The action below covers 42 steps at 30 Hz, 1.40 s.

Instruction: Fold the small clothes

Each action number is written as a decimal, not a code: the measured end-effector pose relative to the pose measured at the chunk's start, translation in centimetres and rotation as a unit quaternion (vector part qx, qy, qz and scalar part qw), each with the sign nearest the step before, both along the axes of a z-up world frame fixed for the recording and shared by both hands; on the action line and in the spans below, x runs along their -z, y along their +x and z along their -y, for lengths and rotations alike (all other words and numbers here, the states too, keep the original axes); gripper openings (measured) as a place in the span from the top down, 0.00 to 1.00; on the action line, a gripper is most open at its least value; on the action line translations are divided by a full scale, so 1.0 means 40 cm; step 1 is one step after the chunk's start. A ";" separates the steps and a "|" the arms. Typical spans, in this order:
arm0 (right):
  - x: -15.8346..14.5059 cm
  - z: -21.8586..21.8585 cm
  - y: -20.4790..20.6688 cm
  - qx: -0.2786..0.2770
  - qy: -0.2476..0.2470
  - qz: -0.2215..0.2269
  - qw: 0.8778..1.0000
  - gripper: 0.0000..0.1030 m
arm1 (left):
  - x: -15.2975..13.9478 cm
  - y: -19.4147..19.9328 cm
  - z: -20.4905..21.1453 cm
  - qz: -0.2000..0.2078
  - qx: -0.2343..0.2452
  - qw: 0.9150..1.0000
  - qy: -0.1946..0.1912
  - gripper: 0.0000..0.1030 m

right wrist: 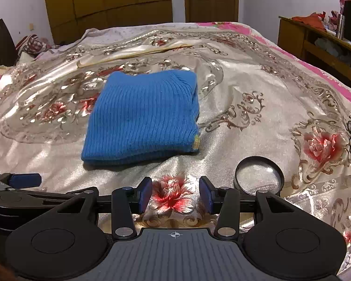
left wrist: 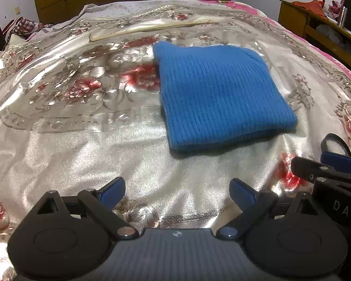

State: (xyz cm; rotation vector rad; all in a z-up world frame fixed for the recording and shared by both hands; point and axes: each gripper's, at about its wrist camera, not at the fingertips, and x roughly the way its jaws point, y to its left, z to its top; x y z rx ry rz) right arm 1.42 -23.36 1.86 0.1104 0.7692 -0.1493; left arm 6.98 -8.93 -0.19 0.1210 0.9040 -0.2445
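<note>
Looking pretty much done with this blue ribbed knit sweater point(right wrist: 140, 117)

It's folded square on the bed; left gripper point(left wrist: 177, 193) and right gripper point(right wrist: 175, 194) sit near it, fingers open, empty.

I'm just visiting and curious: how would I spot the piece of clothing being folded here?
Look at the wide bed under its shiny floral satin cover. Near its middle lies a folded bright blue ribbed knit garment. It is the only solid blue, soft thing there, unlike the round black-rimmed magnifying glass nearby.
</note>
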 end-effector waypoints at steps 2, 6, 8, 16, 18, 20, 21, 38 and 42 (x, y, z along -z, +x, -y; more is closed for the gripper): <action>0.002 0.001 0.000 0.001 -0.001 -0.001 1.000 0.57 | 0.000 -0.001 0.002 0.001 -0.001 1.000 0.003 0.02; 0.003 0.001 0.000 0.001 -0.001 -0.001 1.000 0.57 | 0.000 -0.001 0.002 0.002 -0.001 1.000 0.004 0.02; 0.004 0.002 0.001 0.001 -0.001 -0.002 1.000 0.57 | 0.000 -0.001 0.002 0.002 -0.001 1.000 0.004 0.03; 0.005 0.004 0.000 0.003 0.004 0.000 1.000 0.57 | -0.004 -0.006 0.003 0.008 -0.003 1.000 0.006 0.03; 0.005 0.004 -0.001 0.003 0.004 0.000 1.000 0.57 | -0.003 -0.007 0.003 0.007 -0.004 1.000 0.005 0.03; 0.005 0.004 -0.001 0.002 0.003 0.000 1.000 0.57 | -0.003 -0.007 0.002 0.006 -0.004 1.000 0.005 0.03; 0.005 0.004 -0.002 0.003 0.003 0.001 1.000 0.57 | -0.004 -0.007 0.002 0.006 -0.004 1.000 0.005 0.03; 0.008 0.005 -0.006 0.007 0.010 0.000 1.000 0.57 | -0.007 -0.012 0.008 0.005 -0.007 1.000 0.011 0.04; 0.009 0.007 -0.005 0.007 0.011 0.000 1.000 0.57 | -0.007 -0.012 0.008 0.005 -0.007 1.000 0.011 0.05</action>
